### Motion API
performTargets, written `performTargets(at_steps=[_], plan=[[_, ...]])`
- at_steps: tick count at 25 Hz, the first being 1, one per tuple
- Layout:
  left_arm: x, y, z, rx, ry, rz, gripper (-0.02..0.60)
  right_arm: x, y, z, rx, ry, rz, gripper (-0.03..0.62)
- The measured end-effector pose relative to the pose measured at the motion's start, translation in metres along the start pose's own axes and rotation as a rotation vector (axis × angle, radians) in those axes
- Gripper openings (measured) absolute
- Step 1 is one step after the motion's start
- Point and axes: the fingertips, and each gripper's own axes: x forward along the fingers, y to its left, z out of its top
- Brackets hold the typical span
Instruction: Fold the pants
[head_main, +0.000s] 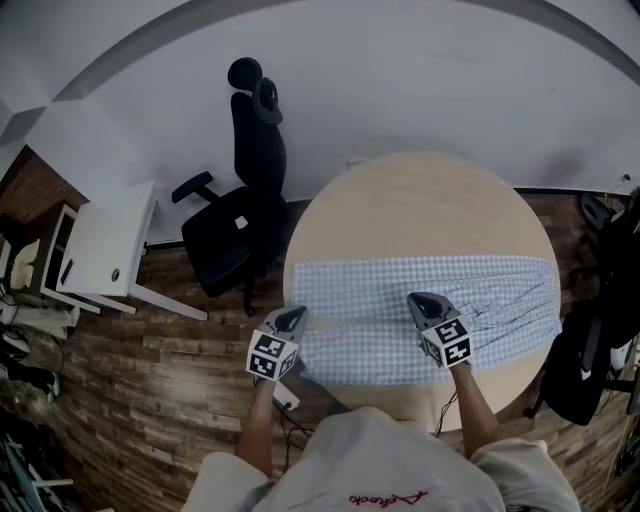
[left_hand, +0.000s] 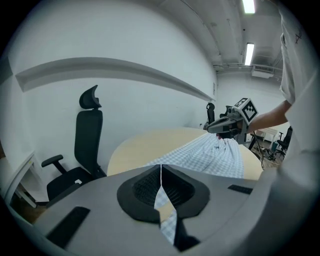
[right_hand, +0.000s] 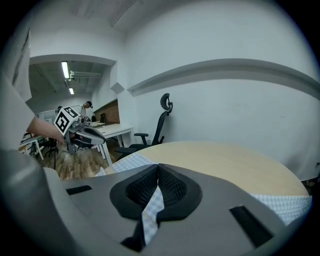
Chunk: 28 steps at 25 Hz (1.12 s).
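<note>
Left gripper (head_main: 295, 315) and right gripper (head_main: 420, 300) are both clamped shut.

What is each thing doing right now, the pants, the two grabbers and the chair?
pants: spread across the table, pinched in two places
left gripper: shut on the pants
right gripper: shut on the pants
chair: nobody in it, beside the table

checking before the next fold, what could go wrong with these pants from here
The left hand-held gripper and right hand-held gripper each pinch only a thin bit of the pants; the cloth could slip out. The pants' right end drapes over the table edge, so its weight might drag them off.
</note>
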Motion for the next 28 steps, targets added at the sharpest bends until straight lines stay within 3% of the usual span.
performTargets(at_steps=[6,11,15,19,21,24,25,26,28], plan=[[0.044,0.039,-0.001,0.002,0.028,-0.056,0.034,0.05,-0.034,0.001,-0.025,0.079,-0.012,0.029],[0.076,0.063,-0.022,-0.015,0.076,-0.099,0.034,0.091,-0.046,-0.019,-0.052,0.158,0.021,0.029],[0.1,0.079,-0.039,0.011,0.129,-0.122,0.035,0.118,-0.05,-0.046,-0.191,0.264,0.068,0.029],[0.124,0.1,-0.049,0.111,0.209,-0.145,0.035,0.141,-0.059,-0.073,-0.496,0.41,0.12,0.029],[0.134,0.111,-0.054,0.189,0.276,-0.176,0.036,0.152,-0.065,-0.08,-0.599,0.464,0.157,0.029],[0.148,0.129,-0.055,0.356,0.389,-0.244,0.037,0.17,-0.075,-0.079,-0.646,0.518,0.226,0.032],[0.153,0.134,-0.055,0.412,0.427,-0.273,0.063,0.175,-0.079,-0.078,-0.649,0.537,0.253,0.032],[0.158,0.136,-0.055,0.456,0.464,-0.308,0.129,0.18,-0.083,-0.079,-0.648,0.56,0.28,0.037],[0.166,0.139,-0.057,0.516,0.53,-0.381,0.173,0.189,-0.092,-0.081,-0.638,0.619,0.338,0.12]])
